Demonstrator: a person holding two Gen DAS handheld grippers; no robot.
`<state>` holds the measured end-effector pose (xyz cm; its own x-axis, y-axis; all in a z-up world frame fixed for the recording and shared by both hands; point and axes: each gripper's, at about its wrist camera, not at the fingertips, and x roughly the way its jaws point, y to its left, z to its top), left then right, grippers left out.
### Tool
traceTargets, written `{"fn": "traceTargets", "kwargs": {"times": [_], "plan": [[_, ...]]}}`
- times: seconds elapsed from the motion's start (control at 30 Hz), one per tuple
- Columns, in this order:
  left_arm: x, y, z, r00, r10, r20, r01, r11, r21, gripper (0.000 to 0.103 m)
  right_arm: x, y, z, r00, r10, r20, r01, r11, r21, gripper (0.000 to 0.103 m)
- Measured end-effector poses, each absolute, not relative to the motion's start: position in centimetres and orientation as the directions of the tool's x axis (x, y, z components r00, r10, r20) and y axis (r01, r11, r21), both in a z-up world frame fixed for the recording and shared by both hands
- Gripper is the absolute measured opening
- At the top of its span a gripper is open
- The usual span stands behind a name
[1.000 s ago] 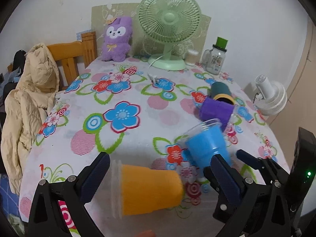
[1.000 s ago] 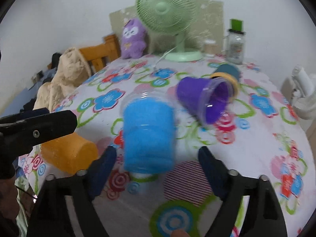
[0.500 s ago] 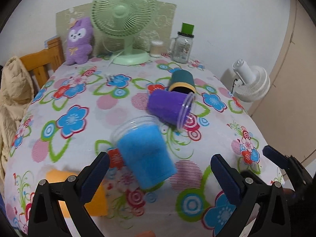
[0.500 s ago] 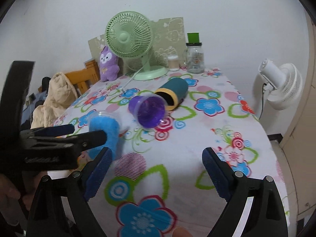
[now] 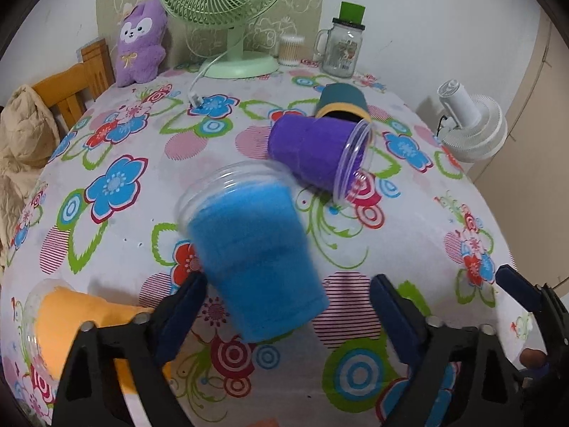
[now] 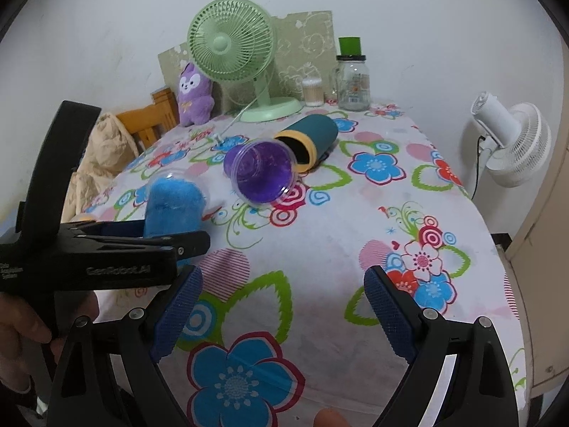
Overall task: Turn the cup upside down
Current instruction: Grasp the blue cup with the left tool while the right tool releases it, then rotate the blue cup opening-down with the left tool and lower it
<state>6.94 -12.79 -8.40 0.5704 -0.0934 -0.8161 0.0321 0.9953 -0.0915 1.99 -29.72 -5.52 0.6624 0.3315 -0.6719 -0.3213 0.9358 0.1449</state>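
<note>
A clear cup with blue filling (image 5: 256, 256) lies on its side on the flowered tablecloth, base toward me, between the open jaws of my left gripper (image 5: 288, 306), which does not touch it. It also shows in the right wrist view (image 6: 172, 210), behind the left gripper (image 6: 106, 252). A purple cup (image 5: 316, 153) and a teal cup with a yellow rim (image 5: 343, 103) lie on their sides farther back. An orange cup (image 5: 71, 331) lies at the near left. My right gripper (image 6: 282, 313) is open and empty above the tablecloth, right of the blue cup.
A green desk fan (image 5: 227, 14), a purple plush toy (image 5: 140, 42), a cotton swab jar (image 5: 290, 49) and a glass mug jar (image 5: 343, 46) stand along the back. A white fan (image 6: 512, 142) stands off the table's right edge. A wooden chair with a beige coat (image 5: 21, 135) is at the left.
My left gripper swung right from the orange cup and closed in on the blue cup. My right gripper drew back from the blue cup and to the right.
</note>
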Motion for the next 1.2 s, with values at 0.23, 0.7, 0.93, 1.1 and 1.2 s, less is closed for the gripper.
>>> {"fn": "traceTargets", "kwargs": {"times": [0.23, 0.7, 0.93, 1.1, 1.2], "plan": [[7.1, -12.5, -8.3, 0.575, -0.094, -0.813, 0.045, 0.996, -0.083, 0.058, 2.0, -29.1, -6.0, 0.647, 0.333, -0.686, -0.335, 0.932, 0.137, 0.094], [6.6, -11.4, -6.5, 0.577, -0.065, -0.814, 0.05, 0.998, -0.044, 0.056, 2.3, -28.6, -5.9, 0.644, 0.344, -0.683, -0.349, 0.927, 0.138, 0.094], [6.3, -9.9, -4.6, 0.593, -0.067, -0.803, 0.037, 0.998, -0.056, 0.056, 2.6, -28.0, -5.7, 0.642, 0.359, -0.678, -0.368, 0.92, 0.139, 0.094], [6.1, -9.4, -3.3, 0.617, -0.069, -0.784, 0.036, 0.998, -0.059, 0.056, 2.8, -27.5, -5.4, 0.642, 0.368, -0.672, -0.384, 0.914, 0.133, 0.094], [6.1, -9.2, -3.0, 0.619, -0.092, -0.78, 0.043, 0.996, -0.083, 0.056, 2.7, -27.1, -5.2, 0.644, 0.37, -0.669, -0.393, 0.911, 0.126, 0.094]]}}
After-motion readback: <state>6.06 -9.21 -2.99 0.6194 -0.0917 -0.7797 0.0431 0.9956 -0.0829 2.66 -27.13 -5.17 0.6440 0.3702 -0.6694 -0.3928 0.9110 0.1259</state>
